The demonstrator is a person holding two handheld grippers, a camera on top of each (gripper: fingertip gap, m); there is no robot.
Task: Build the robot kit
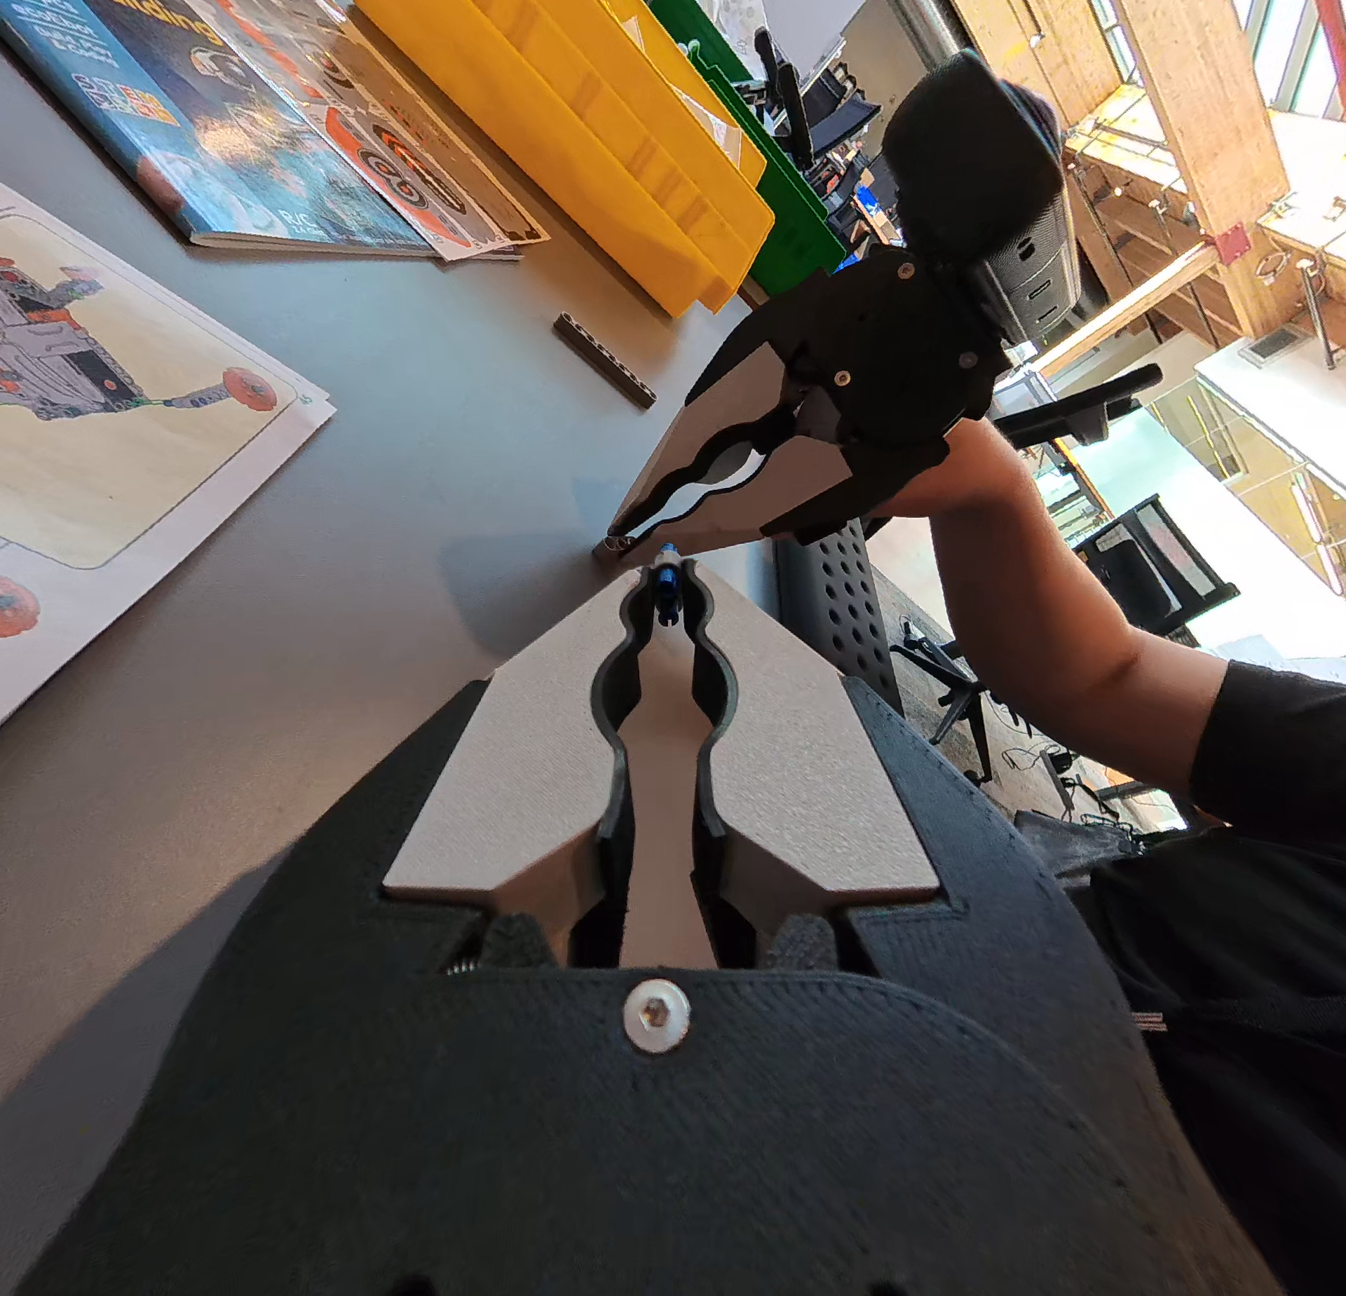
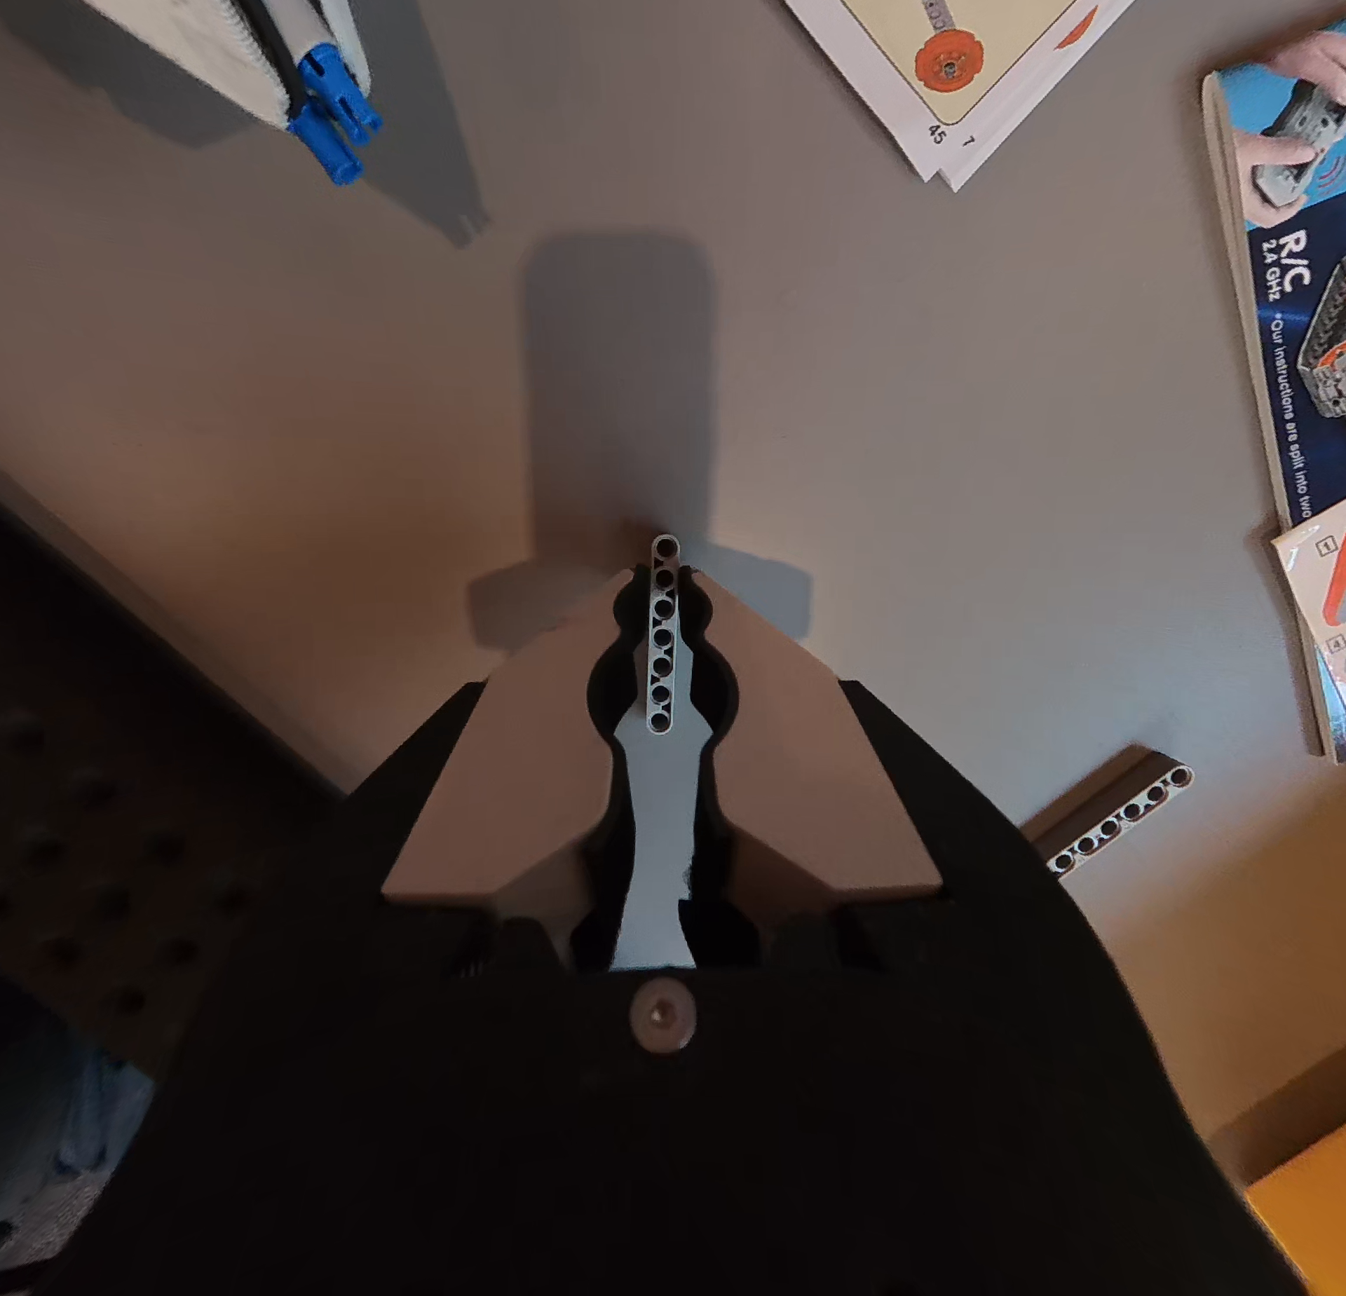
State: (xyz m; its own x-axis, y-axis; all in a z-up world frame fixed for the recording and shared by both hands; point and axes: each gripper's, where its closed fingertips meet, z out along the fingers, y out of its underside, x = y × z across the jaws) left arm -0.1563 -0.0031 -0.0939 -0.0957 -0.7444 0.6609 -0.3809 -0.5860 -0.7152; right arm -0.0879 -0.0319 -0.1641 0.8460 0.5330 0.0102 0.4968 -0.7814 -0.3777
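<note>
Left gripper (image 1: 666,582) pinches blue pin (image 1: 666,589); right gripper (image 2: 664,569) apparently grips beam (image 2: 663,635)

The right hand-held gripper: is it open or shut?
Shut. The right hand-held gripper clamps a light grey plastic beam with round holes between its fingers.
</note>
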